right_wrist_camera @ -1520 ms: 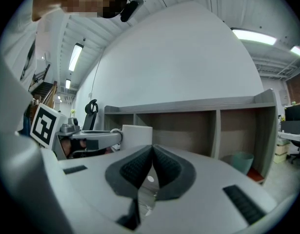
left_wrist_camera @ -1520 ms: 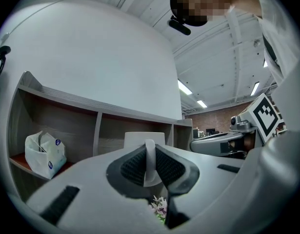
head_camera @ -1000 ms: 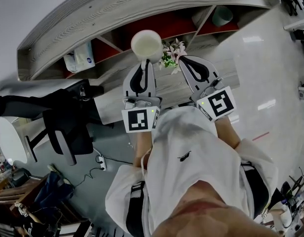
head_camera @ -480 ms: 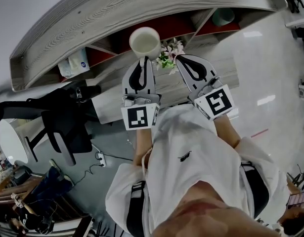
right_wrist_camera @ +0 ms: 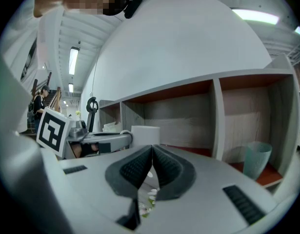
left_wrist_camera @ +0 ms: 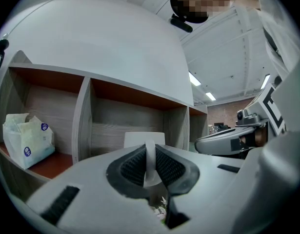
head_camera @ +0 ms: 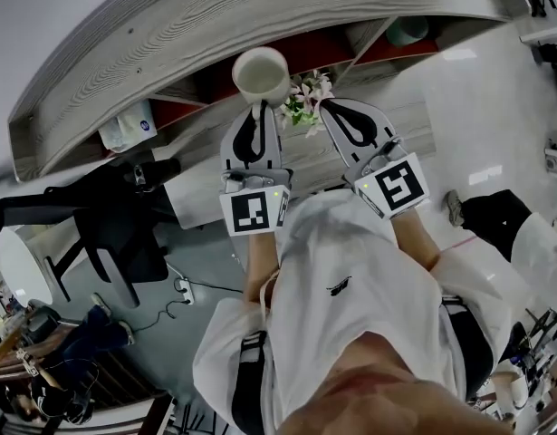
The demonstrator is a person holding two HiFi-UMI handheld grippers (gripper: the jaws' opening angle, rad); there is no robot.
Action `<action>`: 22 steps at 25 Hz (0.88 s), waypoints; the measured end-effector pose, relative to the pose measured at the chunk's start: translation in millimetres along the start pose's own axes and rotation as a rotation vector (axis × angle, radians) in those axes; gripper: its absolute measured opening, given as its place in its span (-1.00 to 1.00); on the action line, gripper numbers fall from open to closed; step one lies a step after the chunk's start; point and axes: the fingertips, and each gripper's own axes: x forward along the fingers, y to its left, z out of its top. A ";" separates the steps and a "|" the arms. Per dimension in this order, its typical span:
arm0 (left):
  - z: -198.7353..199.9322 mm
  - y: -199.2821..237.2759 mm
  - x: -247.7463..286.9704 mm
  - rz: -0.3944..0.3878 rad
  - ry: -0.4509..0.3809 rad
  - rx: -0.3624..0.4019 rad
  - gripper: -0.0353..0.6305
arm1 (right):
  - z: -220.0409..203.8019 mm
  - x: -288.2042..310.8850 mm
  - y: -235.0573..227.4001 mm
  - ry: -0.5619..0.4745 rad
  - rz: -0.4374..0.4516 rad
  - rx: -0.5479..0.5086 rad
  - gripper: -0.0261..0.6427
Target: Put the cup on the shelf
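Note:
A white cup (head_camera: pixel 260 75) hangs in front of the shelf's (head_camera: pixel 260 12) middle compartment, its mouth facing up in the head view. My left gripper (head_camera: pixel 260 109) is shut on the cup's handle. In the left gripper view the thin white handle (left_wrist_camera: pixel 150 161) is pinched between the black pads, and the cup body (left_wrist_camera: pixel 144 139) shows just beyond my left gripper (left_wrist_camera: pixel 150 165). My right gripper (head_camera: pixel 329 109) is beside it on the right, shut and holding nothing. From the right gripper view, my right gripper (right_wrist_camera: pixel 151 165) has its pads together, and the cup (right_wrist_camera: pixel 145 134) sits off to the left.
The shelf has grey wood walls and red-brown floors. A tissue pack (head_camera: pixel 129 125) lies in the left compartment (left_wrist_camera: pixel 25 138); a teal cup (head_camera: pixel 407 30) stands in the right one (right_wrist_camera: pixel 257 160). Small flowers (head_camera: pixel 305 98) sit below the grippers. A black chair (head_camera: pixel 115 234) is at left.
Both grippers have eased a little toward the shelf, the cup still in the left one. A person has come into view at the right edge of the head view.

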 end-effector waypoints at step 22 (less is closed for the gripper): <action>-7.3 3.4 18.8 -0.002 0.032 -0.033 -0.74 | -6.9 10.3 -9.3 0.025 -0.015 0.010 -0.83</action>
